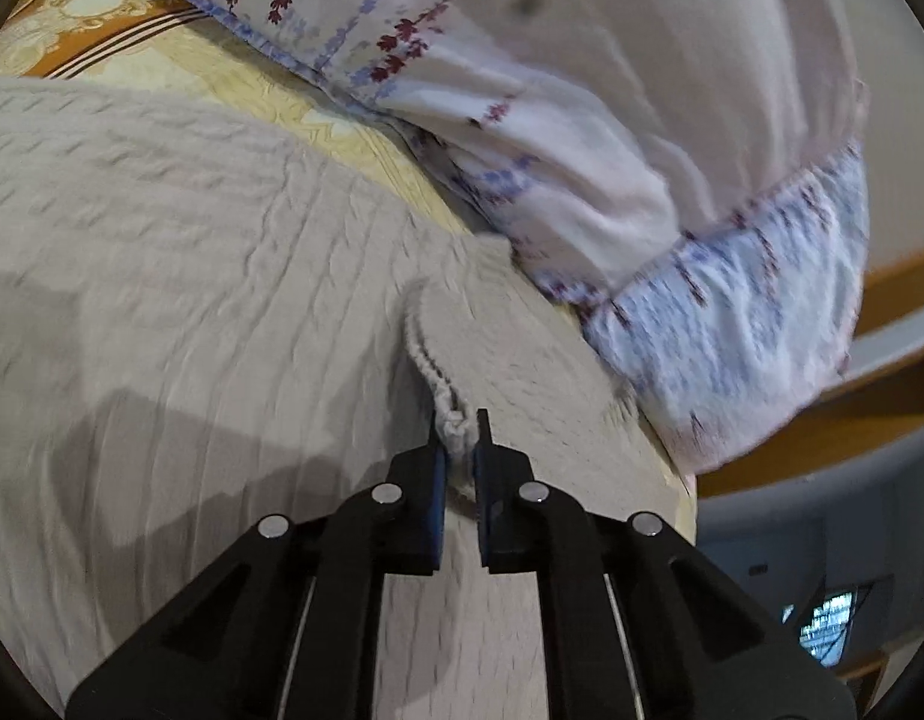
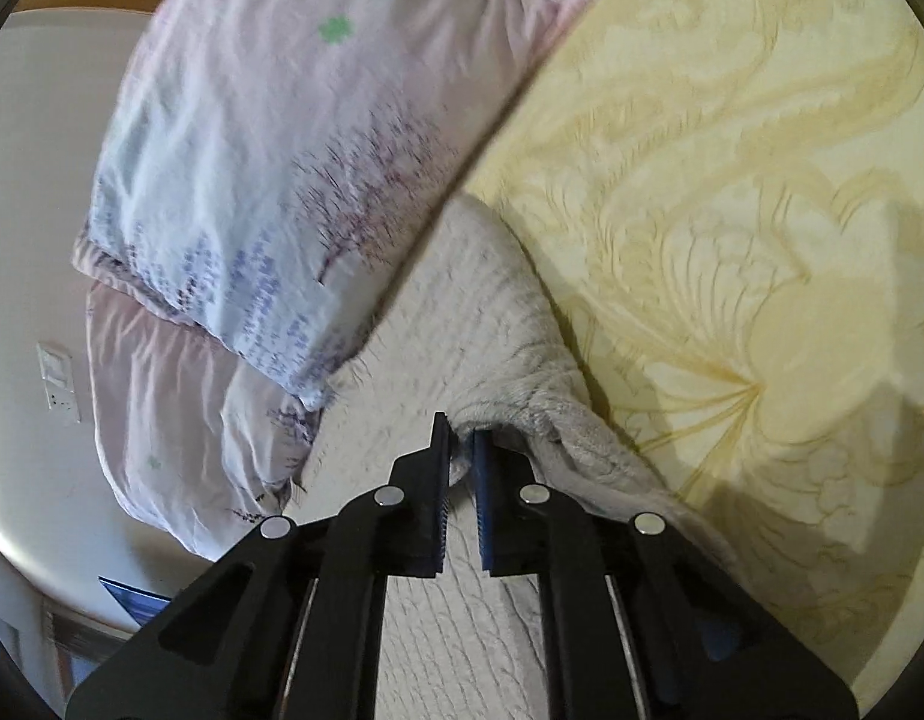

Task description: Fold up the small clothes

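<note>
A pale grey cable-knit sweater [image 1: 180, 252] lies spread on the bed in the left wrist view. My left gripper [image 1: 460, 427] is shut on a bunched ribbed edge of it, lifted slightly off the bed. In the right wrist view the same sweater [image 2: 462, 312] lies beside the pillows. My right gripper [image 2: 460, 433] is shut on a gathered fold of its fuzzy edge, which drapes down to the right of the fingers.
Floral pillows [image 1: 582, 120] lie against the sweater's far side; they also show in the right wrist view [image 2: 270, 180]. A yellow patterned bedsheet [image 2: 732, 210] covers the bed. A wooden bed frame [image 1: 852, 408] and a white wall [image 2: 30, 240] lie beyond.
</note>
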The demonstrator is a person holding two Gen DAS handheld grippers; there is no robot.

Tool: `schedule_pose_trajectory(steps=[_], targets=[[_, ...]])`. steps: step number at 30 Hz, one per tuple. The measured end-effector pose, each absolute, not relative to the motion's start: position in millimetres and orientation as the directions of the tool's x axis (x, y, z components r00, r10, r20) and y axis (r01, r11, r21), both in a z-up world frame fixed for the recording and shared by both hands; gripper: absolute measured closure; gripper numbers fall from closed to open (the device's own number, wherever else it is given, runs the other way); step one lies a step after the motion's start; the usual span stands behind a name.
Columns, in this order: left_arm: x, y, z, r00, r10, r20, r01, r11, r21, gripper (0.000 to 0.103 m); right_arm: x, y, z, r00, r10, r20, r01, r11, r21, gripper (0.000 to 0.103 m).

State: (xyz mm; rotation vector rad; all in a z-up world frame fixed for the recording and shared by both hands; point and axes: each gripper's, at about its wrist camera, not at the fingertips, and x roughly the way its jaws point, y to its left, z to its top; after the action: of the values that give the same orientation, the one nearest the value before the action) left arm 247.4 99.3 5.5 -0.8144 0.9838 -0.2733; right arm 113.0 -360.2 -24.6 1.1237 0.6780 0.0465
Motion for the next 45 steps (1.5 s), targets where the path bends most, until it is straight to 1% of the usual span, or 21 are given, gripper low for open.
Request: schedule_pose_trajectory(steps=[3,6,9,10,11,12,13,14,15,16,17,19,21,23,29,32,34,39,42,44,45], targets=[[229.8,95.5,4.5,0.532,-0.542,-0.65,-0.123,0.71,-0.693,0.095,102.0,-365.9,-20.3,0.818,0.319,-0.478,0.303,0.466,0.831,0.095],[229.3,90.5,-3.5,0.517,-0.509,-0.688,-0.123,0.751,-0.648,0.095,102.5,-363.7,-28.3,0.788,0.321,-0.526,0.338,0.488,0.805,0.095],[231.9,91.9,-5.0,0.516,-0.514,-0.686,-0.12,0.749,-0.651,0.094,100.3,-357.6,-29.5,0.764,0.325,-0.557,0.35,0.517,0.781,0.095],[231.6,91.7,-4.5,0.513,-0.512,-0.689,-0.117,0.753,-0.647,0.092,97.9,-356.4,-28.5,0.755,0.322,-0.571,0.356,0.53,0.77,0.094],[230.2,92.4,-3.0,0.511,-0.512,-0.691,-0.115,0.756,-0.645,0.09,95.2,-355.3,-27.2,0.745,0.321,-0.585,0.365,0.537,0.76,0.09],[227.8,93.8,-0.2,0.51,-0.511,-0.692,-0.109,0.76,-0.641,0.086,92.2,-354.4,-25.4,0.741,0.321,-0.59,0.367,0.542,0.756,0.082],[224.9,97.5,2.4,0.512,-0.509,-0.692,-0.1,0.765,-0.637,0.075,90.0,-353.6,-23.1,0.742,0.318,-0.591,0.364,0.549,0.752,0.076],[220.9,102.1,6.0,0.516,-0.504,-0.692,-0.091,0.772,-0.629,0.063,86.7,-351.9,-18.2,0.746,0.304,-0.593,0.356,0.57,0.74,0.063],[215.4,108.8,10.4,0.524,-0.496,-0.692,-0.085,0.778,-0.622,0.057,83.1,-348.8,-11.1,0.754,0.284,-0.592,0.343,0.6,0.723,0.054],[208.2,119.0,16.3,0.536,-0.493,-0.685,-0.074,0.781,-0.62,0.049,80.9,-345.2,-4.9,0.76,0.269,-0.591,0.329,0.625,0.708,0.051],[203.0,128.9,20.7,0.545,-0.489,-0.681,-0.071,0.783,-0.618,0.045,79.8,-341.9,-0.4,0.764,0.262,-0.59,0.317,0.644,0.696,0.048],[183.9,157.4,27.2,0.572,-0.47,-0.673,-0.086,0.781,-0.618,0.042,78.1,-331.3,10.8,0.772,0.256,-0.582,0.272,0.695,0.666,0.043],[168.6,186.1,31.0,0.6,-0.436,-0.67,-0.126,0.776,-0.618,0.042,79.4,-318.7,17.8,0.771,0.269,-0.578,0.225,0.733,0.642,0.037],[149.8,228.6,31.2,0.637,-0.374,-0.674,-0.207,0.759,-0.617,0.042,84.1,-300.8,20.9,0.759,0.303,-0.576,0.169,0.763,0.624,0.035],[113.6,324.3,22.7,0.686,-0.173,-0.706,-0.47,0.636,-0.612,0.044,97.9,-261.9,12.7,0.704,0.401,-0.586,0.079,0.776,0.626,0.035],[107.4,353.7,17.5,0.699,-0.119,-0.705,-0.529,0.577,-0.622,0.044,98.7,-251.9,7.1,0.682,0.424,-0.596,0.065,0.776,0.628,0.035],[108.0,368.1,13.4,0.708,-0.112,-0.697,-0.551,0.53,-0.645,0.044,98.2,-248.6,4.3,0.671,0.432,-0.603,0.064,0.776,0.627,0.035],[111.1,394.5,2.2,0.75,-0.104,-0.654,-0.567,0.408,-0.715,0.054,95.9,-247.9,2.4,0.667,0.424,-0.613,0.069,0.784,0.617,0.031],[113.9,409.2,-2.5,0.766,-0.092,-0.636,-0.573,0.35,-0.741,0.061,96.7,-244.8,2.7,0.665,0.425,-0.614,0.058,0.79,0.61,0.031],[112.8,422.1,-7.1,0.778,-0.082,-0.623,-0.577,0.297,-0.76,0.067,96.9,-243.1,2.9,0.663,0.427,-0.615,0.049,0.794,0.606,0.031],[111.1,427.8,-8.7,0.782,-0.078,-0.618,-0.578,0.279,-0.767,0.068,97.3,-242.3,3.4,0.663,0.428,-0.615,0.047,0.795,0.604,0.031]])
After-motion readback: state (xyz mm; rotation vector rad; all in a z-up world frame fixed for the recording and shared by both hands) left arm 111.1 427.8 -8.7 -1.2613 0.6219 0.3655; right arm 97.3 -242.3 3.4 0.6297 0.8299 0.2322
